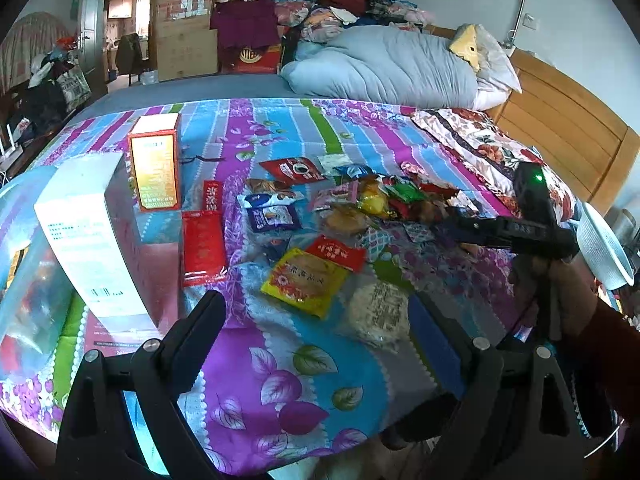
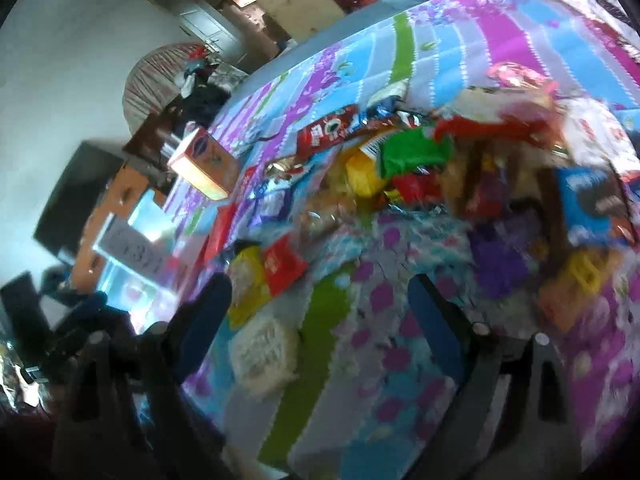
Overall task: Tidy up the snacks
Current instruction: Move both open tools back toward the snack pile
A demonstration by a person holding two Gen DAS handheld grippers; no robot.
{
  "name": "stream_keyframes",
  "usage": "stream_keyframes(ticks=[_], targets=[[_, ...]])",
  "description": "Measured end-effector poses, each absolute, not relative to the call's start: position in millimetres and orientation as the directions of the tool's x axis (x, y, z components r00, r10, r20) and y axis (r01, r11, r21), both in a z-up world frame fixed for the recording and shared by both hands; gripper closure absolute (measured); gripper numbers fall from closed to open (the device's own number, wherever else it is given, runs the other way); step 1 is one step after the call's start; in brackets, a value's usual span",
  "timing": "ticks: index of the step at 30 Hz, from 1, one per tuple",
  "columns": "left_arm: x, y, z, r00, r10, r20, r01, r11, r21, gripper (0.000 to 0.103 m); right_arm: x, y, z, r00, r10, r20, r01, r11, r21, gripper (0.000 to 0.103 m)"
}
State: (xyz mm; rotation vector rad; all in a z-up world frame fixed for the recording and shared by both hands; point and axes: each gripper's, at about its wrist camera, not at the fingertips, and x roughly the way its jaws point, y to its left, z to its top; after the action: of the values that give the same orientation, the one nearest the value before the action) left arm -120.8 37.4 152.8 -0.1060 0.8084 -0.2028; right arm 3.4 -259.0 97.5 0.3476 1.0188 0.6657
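Note:
Many snack packets lie on a striped floral bedspread (image 1: 304, 380). A yellow packet (image 1: 304, 282), a red packet (image 1: 338, 252), a flat red pack (image 1: 203, 248), a pale round cake (image 1: 378, 312) and a mixed heap (image 1: 384, 200) show in the left wrist view. My left gripper (image 1: 316, 332) is open and empty above the near bed edge. My right gripper (image 2: 320, 312) is open and empty over the bedspread (image 2: 380, 380), near the yellow packet (image 2: 248, 280) and pale cake (image 2: 262, 350). Its body (image 1: 516, 232) reaches in from the right. The right wrist view is blurred.
An upright orange box (image 1: 156, 168) and a white box (image 1: 92, 240) stand at the left, beside a clear plastic bin (image 1: 28, 272). A blue duvet (image 1: 384, 64), pillows and the wooden headboard (image 1: 560, 120) lie beyond. A white basket (image 1: 604, 248) sits at the right.

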Motion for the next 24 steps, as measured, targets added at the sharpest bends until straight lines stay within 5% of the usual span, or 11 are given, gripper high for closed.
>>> stream_keyframes(ticks=[17,24], targets=[[-116.7,45.6,124.9,0.630,-0.225,-0.743,0.107,0.973,-0.204,0.010,22.8,-271.2,103.3,0.494,0.480,-0.725,-0.297,0.877,0.377,0.012],[-107.1,43.7,115.4,0.615,-0.228,-0.755,0.089,0.971,-0.221,0.010,106.0,-290.0,118.1,0.586,0.191,-0.788,-0.090,0.981,0.170,0.002]])
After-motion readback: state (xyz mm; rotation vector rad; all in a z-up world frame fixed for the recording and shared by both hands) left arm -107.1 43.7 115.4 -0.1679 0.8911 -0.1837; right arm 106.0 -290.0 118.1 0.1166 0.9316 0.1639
